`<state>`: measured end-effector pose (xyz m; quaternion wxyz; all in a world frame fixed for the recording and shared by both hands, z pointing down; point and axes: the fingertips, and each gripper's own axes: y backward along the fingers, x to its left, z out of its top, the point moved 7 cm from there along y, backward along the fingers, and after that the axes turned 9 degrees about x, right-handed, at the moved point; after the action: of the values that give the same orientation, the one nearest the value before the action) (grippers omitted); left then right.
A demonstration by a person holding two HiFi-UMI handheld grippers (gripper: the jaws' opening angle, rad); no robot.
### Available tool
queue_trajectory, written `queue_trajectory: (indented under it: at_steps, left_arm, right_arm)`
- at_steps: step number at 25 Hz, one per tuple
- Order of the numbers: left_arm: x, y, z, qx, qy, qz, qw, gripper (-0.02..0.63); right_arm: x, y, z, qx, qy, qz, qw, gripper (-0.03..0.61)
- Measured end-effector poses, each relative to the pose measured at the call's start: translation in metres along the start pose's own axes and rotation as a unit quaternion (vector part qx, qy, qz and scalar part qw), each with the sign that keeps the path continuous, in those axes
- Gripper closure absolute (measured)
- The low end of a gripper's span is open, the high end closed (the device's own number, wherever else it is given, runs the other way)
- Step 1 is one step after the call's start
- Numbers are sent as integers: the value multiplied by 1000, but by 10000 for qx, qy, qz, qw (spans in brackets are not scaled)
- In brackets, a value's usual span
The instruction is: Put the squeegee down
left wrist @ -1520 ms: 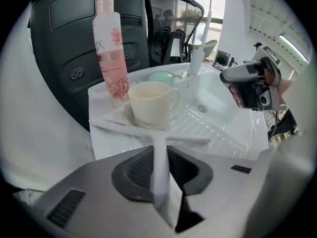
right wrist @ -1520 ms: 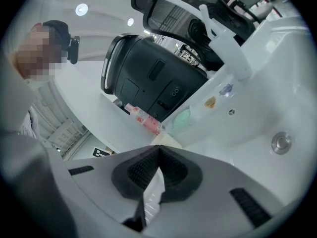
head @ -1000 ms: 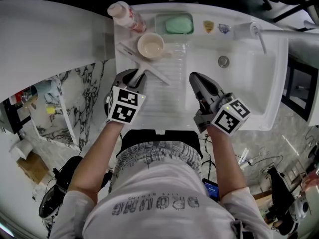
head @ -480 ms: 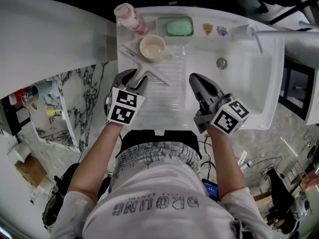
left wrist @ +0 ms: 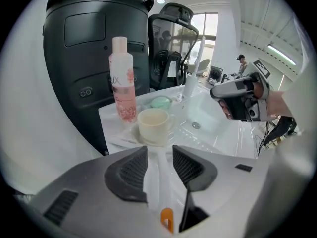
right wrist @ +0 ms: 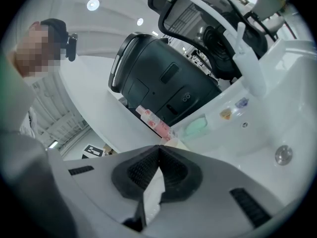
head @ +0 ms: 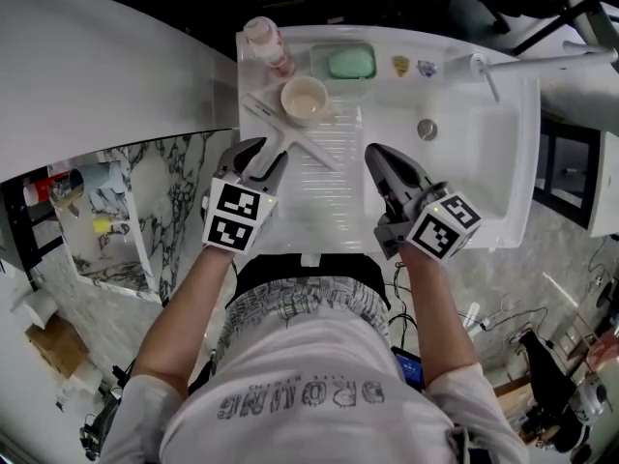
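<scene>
Here, the squeegee is seen loose between the opening jaws of the left tool; the right tool is shown closed, empty.

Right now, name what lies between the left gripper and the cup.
The squeegee: its handle runs from between the opening jaws of the left gripper to the cup, in the left gripper view.

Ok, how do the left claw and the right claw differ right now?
Opening: the left claw is opening, with its pads well apart, while the right claw is shut, its pads meeting at the tips.
Contents: the squeegee handle lies between the left claw's pads without being pressed, while the right claw holds nothing.
Shared: both hover side by side over the ribbed board of the sink.
</scene>
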<state>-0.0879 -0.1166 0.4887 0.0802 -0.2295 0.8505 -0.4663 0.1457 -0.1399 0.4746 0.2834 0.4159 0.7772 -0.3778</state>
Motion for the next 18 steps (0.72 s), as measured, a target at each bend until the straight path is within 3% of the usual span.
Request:
queue_trajectory:
  at_steps: [9,18]
  left_arm:
    - [10,44,6,-685,60,-132,9975,440]
    - [19,85,16,-1439,-13,-157,9895,513]
  right_arm:
    - [33,-1,7,-186,257,-94,9995,571]
    - [71,-1,8,-341,480,-177,9981,571]
